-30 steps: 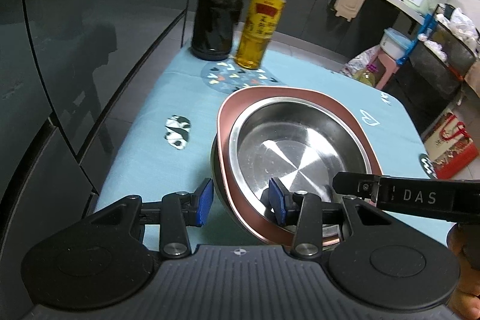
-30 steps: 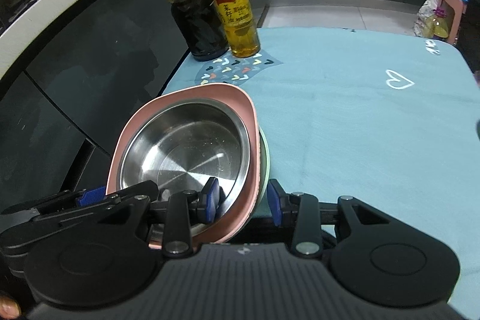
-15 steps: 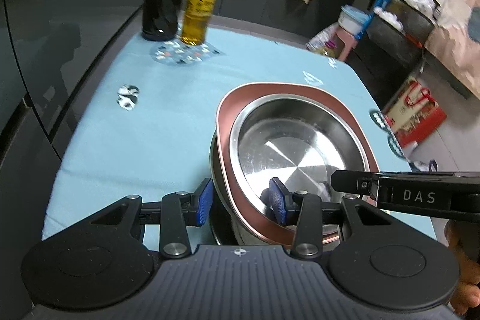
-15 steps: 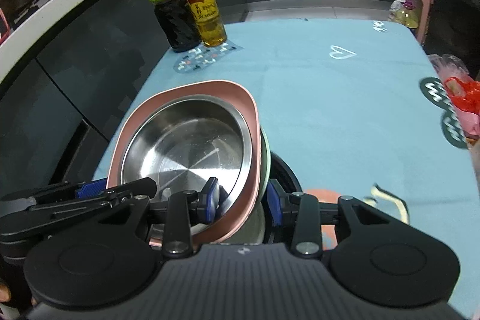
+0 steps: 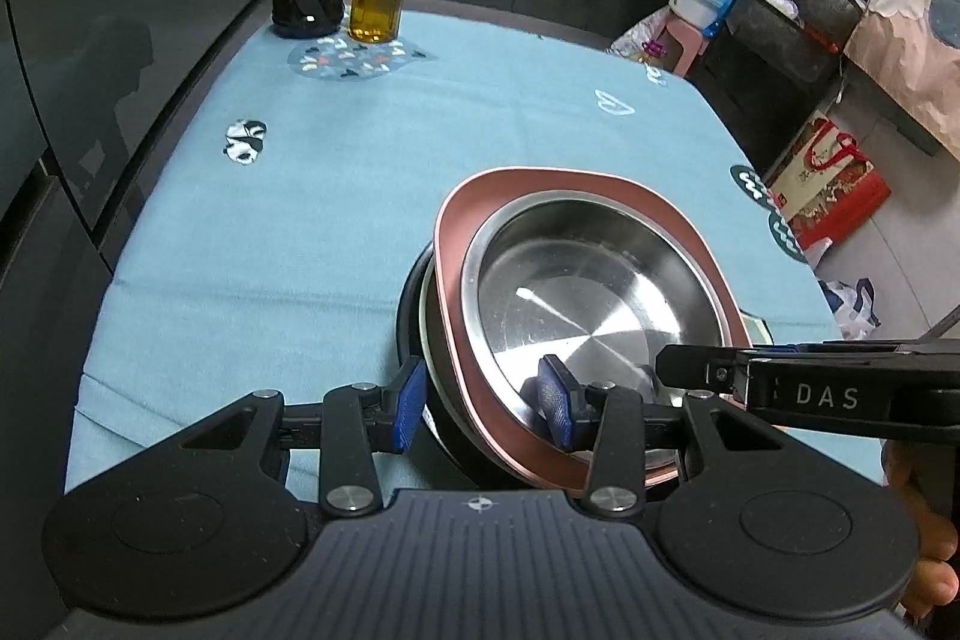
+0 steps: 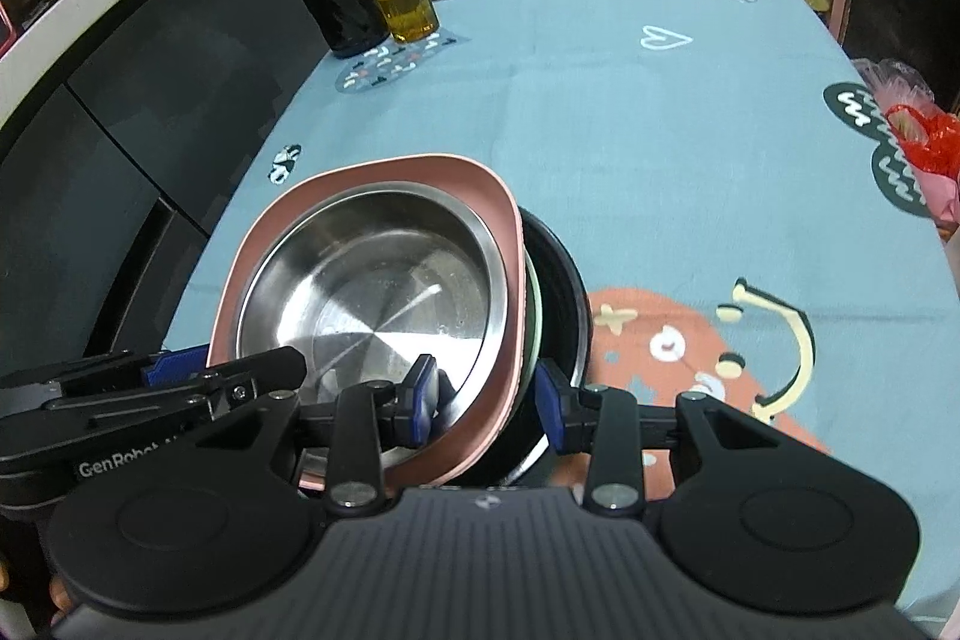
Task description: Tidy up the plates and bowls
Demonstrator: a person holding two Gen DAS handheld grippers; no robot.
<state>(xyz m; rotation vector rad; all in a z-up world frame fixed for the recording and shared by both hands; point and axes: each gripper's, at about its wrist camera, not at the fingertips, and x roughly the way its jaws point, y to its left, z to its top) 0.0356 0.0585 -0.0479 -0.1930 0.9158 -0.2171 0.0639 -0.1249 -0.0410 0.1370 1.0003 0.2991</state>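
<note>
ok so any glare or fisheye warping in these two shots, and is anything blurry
Left wrist view: a bright streak of glare crosses the steel bowl; the table edges and dark cabinet lines bow outward; focus is crisp. Right wrist view: softer radial glare in the same bowl, similar bowing, and the orange print on the cloth at lower right looks slightly smeared.

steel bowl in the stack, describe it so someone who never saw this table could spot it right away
On the light blue tablecloth, at the near edge away from the two bottles, a stack of dishes is gripped on either side by the two grippers. The steel bowl is the topmost piece, nested inside the pink squarish plate. It alone is round, shiny bare metal; the pieces below it are pink, pale green and black.
</note>
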